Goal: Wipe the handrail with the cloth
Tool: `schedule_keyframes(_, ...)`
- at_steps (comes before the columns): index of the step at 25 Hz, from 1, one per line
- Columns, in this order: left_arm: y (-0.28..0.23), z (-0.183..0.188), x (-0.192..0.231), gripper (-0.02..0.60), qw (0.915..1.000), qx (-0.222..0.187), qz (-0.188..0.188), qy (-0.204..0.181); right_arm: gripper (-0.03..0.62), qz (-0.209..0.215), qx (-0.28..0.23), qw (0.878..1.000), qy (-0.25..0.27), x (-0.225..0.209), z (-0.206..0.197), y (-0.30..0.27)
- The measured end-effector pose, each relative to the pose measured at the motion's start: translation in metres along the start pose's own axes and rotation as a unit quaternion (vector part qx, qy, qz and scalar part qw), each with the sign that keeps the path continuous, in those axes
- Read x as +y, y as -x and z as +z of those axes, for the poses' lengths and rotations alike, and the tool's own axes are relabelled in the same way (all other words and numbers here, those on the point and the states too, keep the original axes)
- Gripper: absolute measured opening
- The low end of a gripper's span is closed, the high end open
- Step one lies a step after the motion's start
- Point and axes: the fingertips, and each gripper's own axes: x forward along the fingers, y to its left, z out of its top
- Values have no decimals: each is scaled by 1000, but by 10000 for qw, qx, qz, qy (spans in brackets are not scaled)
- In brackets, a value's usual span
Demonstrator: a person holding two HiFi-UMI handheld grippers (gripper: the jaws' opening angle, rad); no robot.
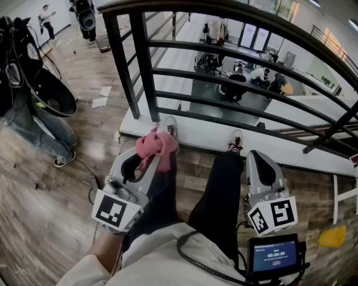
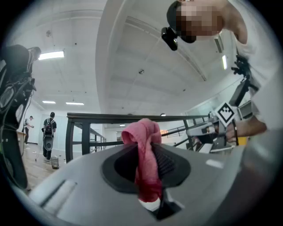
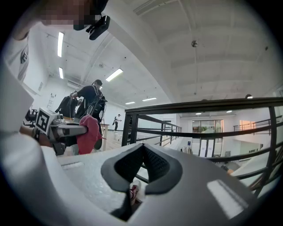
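A black metal handrail (image 1: 224, 12) tops a railing with horizontal bars just ahead of my feet. My left gripper (image 1: 150, 158) is shut on a pink cloth (image 1: 157, 146), held low and short of the railing. In the left gripper view the cloth (image 2: 146, 159) is bunched between the dark pads and sticks out past the tips, with the handrail (image 2: 115, 117) beyond it. My right gripper (image 1: 262, 166) hangs beside my right leg, shut and holding nothing. From the right gripper view the handrail (image 3: 199, 106) runs across ahead and the cloth (image 3: 89, 132) shows at the left.
A white ledge (image 1: 196, 134) runs under the railing, with a drop to a lower floor with desks (image 1: 240, 78) behind it. Another person with dark gear (image 1: 33, 84) stands at the left. Papers (image 1: 102, 96) lie on the wooden floor, and a yellow item (image 1: 333, 236) lies at the right.
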Motion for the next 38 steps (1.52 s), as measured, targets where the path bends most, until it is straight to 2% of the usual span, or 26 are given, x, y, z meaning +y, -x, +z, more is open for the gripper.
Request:
schedule_keyframes(8, 3, -3, 1, 80, 9999, 21, 57, -114, 2, 90, 68, 9998, 157, 9, -14, -2)
schedule_keyframes(14, -21, -1, 12, 81, 9996, -51, 228, -160, 2, 149, 147, 9994, 281, 2, -16, -19)
schedule_keyframes(20, -64, -12, 38, 81, 9990, -34, 271, -368, 2, 337, 59, 9994, 111, -15, -14, -58)
schedule_keyframes(22, -72, -22, 52, 81, 9979, 29, 376, -521, 2, 467, 18, 9988, 149, -16, -17, -70)
schedule_keyframes(25, -90, -27, 75, 81, 9972, -25, 568, -477, 3, 544, -29, 9982, 239, -24, -18, -93)
schedule_keyframes(30, -120, -36, 106, 81, 9972, 55, 639, -383, 3, 430, -158, 9988, 161, -41, -7, -133)
schedule_keyframes(38, -163, -49, 131, 81, 9973, 69, 635, -356, 2, 248, -16, 9995, -201, -72, -17, -177)
